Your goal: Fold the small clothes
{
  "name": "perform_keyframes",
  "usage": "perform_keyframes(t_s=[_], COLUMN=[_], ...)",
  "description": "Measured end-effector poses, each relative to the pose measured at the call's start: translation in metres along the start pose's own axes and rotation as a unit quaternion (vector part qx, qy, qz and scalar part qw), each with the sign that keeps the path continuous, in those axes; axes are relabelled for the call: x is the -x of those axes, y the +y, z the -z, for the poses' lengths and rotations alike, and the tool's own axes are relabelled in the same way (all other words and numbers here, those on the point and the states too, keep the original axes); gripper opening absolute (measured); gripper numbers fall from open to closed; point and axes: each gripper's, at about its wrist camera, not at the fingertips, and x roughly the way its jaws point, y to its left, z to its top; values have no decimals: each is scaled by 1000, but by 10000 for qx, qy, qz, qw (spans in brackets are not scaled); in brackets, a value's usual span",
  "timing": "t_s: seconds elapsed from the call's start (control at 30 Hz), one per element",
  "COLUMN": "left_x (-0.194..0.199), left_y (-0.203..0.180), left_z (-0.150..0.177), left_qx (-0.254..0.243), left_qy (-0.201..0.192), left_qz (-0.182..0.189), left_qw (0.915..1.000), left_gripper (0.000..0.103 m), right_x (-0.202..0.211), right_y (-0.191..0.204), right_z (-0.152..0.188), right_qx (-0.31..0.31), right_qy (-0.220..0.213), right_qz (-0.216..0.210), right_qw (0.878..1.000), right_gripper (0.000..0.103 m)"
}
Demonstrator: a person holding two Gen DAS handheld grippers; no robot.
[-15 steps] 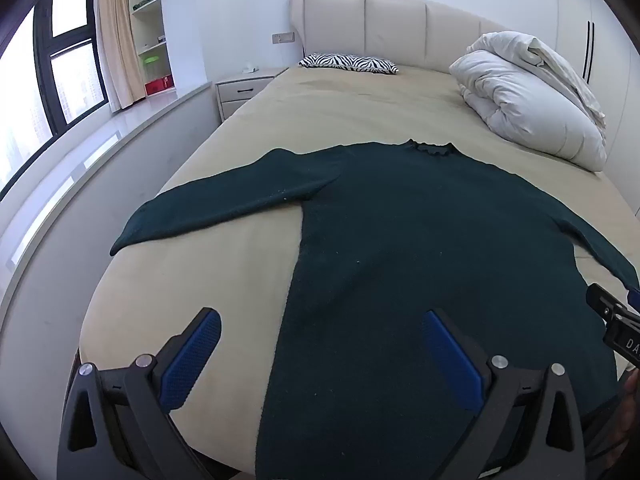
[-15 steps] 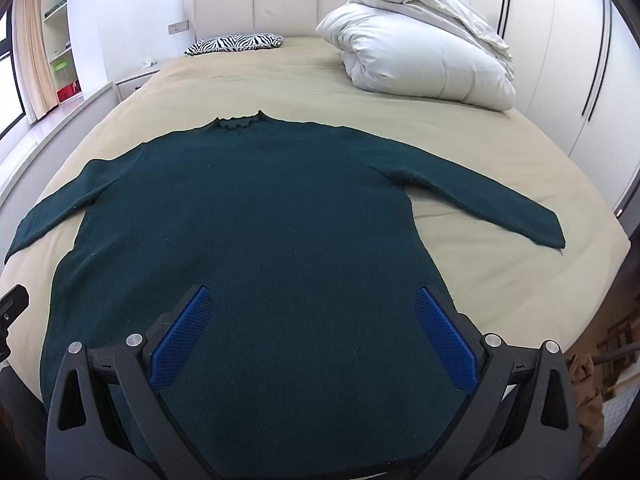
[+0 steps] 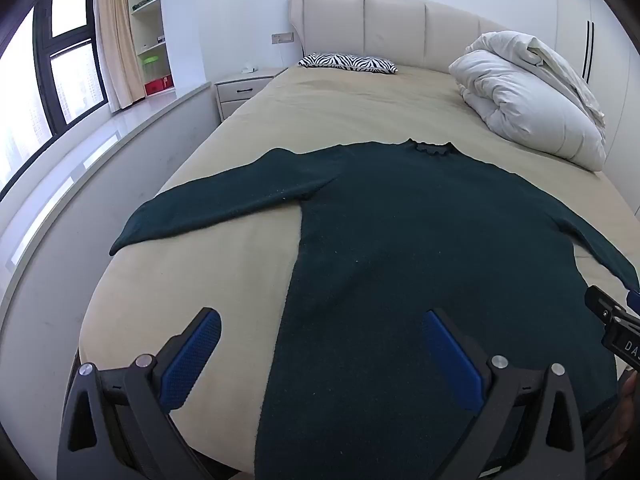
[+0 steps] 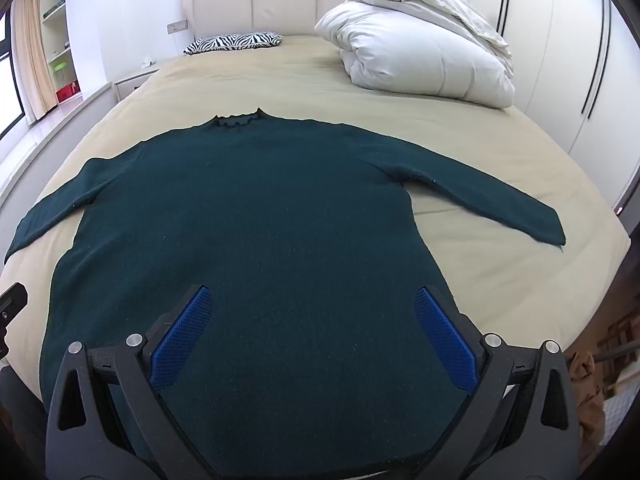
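**A:** Left wrist view: a dark green sweater (image 3: 420, 240) lies flat and face-up on the tan sheet of a bed (image 3: 360, 112), collar toward the headboard (image 3: 380, 28), both sleeves spread out to the sides. What of the tool in the foreground?

**B:** The left gripper (image 3: 320, 354) hangs above the foot of the bed with its jaws spread wide and nothing between them. One blue pad (image 3: 190, 360) sits over bare sheet, the other over the sweater's lower body, so the garment's left edge runs up between them. The tip of the right gripper (image 3: 616, 328) pokes in at the right border.

**A:** And from the right wrist view?

**B:** The right gripper (image 4: 314, 338) is likewise fully agape and empty-handed, both blue pads (image 4: 444, 344) poised above the sweater (image 4: 260, 220) near its hem. Whether the pads touch the knit cannot be told. The right sleeve (image 4: 480, 196) reaches out toward the bed's edge, its cuff lying on the sheet.

**A:** What else is on the bed (image 4: 460, 136)?

**B:** A bundled white duvet (image 4: 420, 52) sits at the far right near the headboard, well apart from the sweater, and a zebra-print pillow (image 4: 236, 42) lies against the headboard. In the left wrist view a nightstand (image 3: 240, 92) stands beside the bed, with a window (image 3: 60, 60), curtain (image 3: 116, 40) and shelves (image 3: 150, 32) beyond it.
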Motion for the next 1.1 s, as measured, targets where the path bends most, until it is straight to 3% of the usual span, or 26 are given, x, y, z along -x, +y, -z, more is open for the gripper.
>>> perform_keyframes(t_s=[1.1], left_x=[-1], left_y=[-3], left_z=[0], left_qx=[1], left_qy=[2], left_qz=[16], left_qw=[10000], left_gripper=[103], right_x=[-5], right_y=[2], right_z=[9], right_qx=[-1], right_qy=[35], right_qz=[-12], right_qw=[10000], right_gripper=[103])
